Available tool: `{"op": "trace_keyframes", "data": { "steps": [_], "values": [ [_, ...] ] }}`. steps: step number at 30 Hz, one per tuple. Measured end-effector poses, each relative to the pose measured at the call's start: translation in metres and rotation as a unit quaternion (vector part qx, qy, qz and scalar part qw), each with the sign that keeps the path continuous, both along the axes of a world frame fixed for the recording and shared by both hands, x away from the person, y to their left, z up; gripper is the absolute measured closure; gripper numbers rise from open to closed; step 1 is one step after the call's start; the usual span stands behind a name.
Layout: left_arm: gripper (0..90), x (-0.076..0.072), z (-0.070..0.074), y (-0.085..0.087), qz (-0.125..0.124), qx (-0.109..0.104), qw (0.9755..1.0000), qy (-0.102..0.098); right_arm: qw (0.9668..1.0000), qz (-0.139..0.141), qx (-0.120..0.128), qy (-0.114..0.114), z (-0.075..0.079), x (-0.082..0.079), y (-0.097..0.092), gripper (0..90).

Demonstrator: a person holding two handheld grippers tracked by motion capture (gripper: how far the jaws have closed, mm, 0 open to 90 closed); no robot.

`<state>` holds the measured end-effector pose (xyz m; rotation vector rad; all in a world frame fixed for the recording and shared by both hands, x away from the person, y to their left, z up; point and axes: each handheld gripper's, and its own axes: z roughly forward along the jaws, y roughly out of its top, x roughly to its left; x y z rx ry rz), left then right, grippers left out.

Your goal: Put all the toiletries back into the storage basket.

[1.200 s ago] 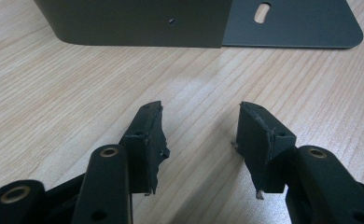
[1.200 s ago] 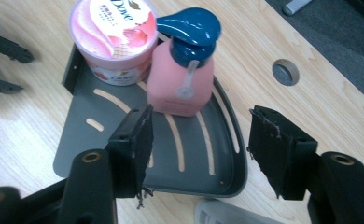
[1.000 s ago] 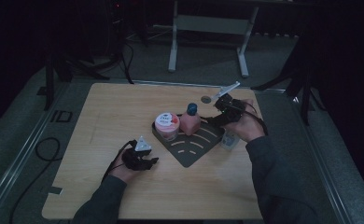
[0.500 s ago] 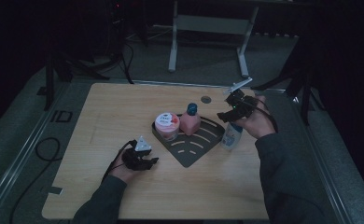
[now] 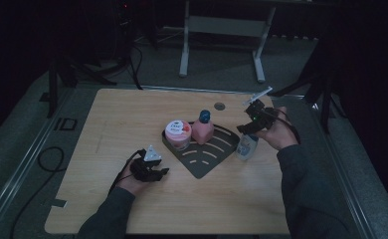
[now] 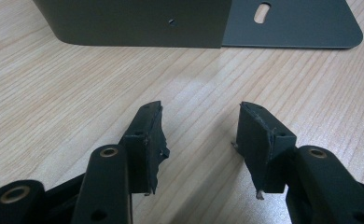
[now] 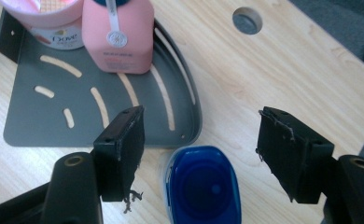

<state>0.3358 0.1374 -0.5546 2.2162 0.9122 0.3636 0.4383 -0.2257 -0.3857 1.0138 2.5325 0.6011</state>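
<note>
Since a second ago my right gripper (image 5: 247, 130) has drifted from over the back of the corner shelf (image 5: 202, 168) out toward the table's right side, and now hangs just above the blue-capped bottle (image 5: 245, 146). Left gripper (image 5: 149, 169) unchanged, parked on the wood near the shelf's front-left edge.

Right gripper view: the blue cap (image 7: 202, 184) sits low between the two black jaws, slightly nearer the left one; jaws spread wide, clear gap on both sides, nothing pinched. Left gripper view: jaws half apart over bare table (image 6: 54, 88), empty, the shelf's dark wall (image 6: 138, 23) just ahead.

Bottle stands upright on the table, just beside the shelf's curved rim, not on it. Already on the shelf: the Dove jar (image 5: 177, 133) and the pink bottle (image 5: 202, 128), side by side at the back corner.

Step in hand, as I judge it: approach for the pick of the third item. Next move calls for lowering so the pads bracket the body below the cap, centring a little, then closing. Risk: tipping the bottle with the nearer jaw.
</note>
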Motion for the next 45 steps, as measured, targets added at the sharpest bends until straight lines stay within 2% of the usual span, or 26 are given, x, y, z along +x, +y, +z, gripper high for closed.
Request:
{"op": "trace_keyframes", "data": {
  "steps": [18, 45],
  "values": [
    [50.3, 0.000, 0.000, 0.000, 0.000, -0.001, 1.0000, 0.000, 0.9991, -0.001, -0.011, 0.042, -0.017, 0.003, -0.008, 34.8],
    [50.3, 0.000, 0.000, 0.000, 0.000, -0.001, 1.0000, 0.000, 0.9936, 0.013, -0.064, 0.092, -0.039, 0.011, -0.002, 39.6]
  ]
}}
